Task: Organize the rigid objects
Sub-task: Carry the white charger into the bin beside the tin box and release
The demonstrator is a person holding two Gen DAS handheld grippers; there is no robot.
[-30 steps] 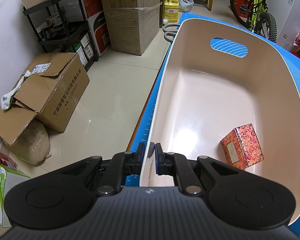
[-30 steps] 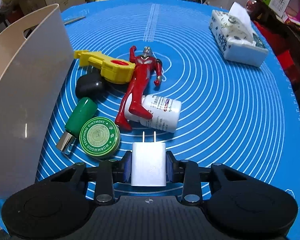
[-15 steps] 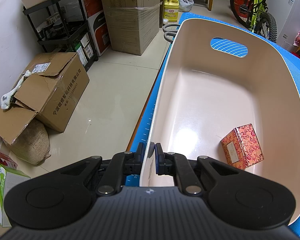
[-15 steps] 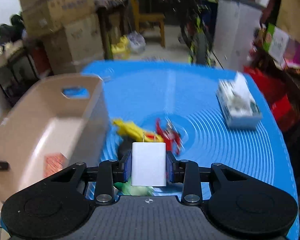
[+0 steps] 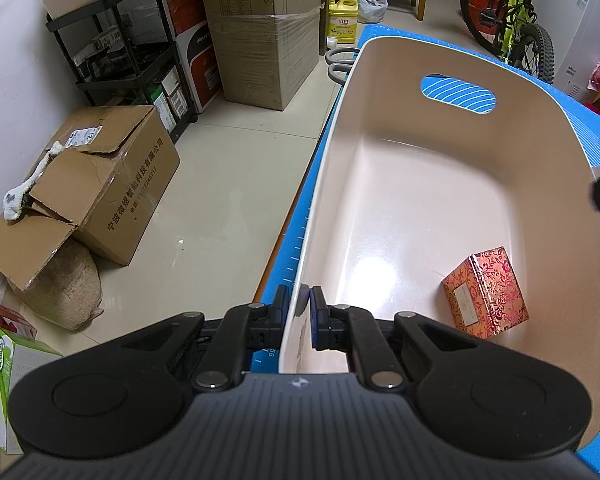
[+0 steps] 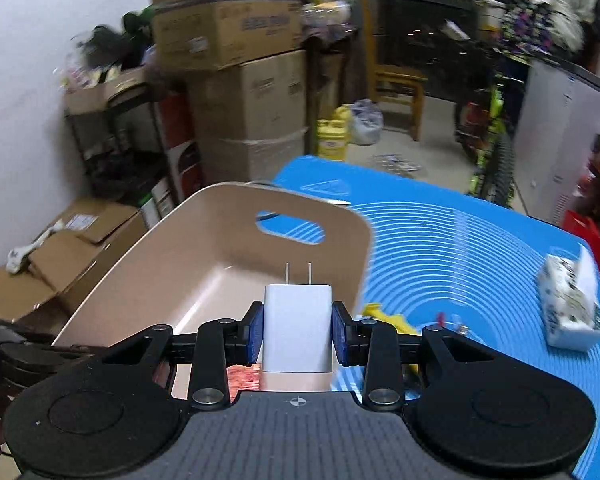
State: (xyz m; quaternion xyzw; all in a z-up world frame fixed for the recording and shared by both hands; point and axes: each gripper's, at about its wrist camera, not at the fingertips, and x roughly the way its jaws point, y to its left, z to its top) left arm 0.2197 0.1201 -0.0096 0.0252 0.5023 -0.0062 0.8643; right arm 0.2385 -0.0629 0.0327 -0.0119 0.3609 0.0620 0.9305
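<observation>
Right wrist view: our right gripper (image 6: 298,334) clamps the white charger (image 6: 298,328) above the bin (image 6: 204,236); our left gripper (image 5: 299,316) pinches the bin rim (image 5: 294,312).

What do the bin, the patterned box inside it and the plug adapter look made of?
Bin: looks like smooth moulded plastic, beige, glossy; a light glare shows on its floor. Patterned box: probably printed paperboard, red floral, sharp folded edges, slight sheen. Plug adapter: white plastic shell, satin, with two metal prongs.
</observation>
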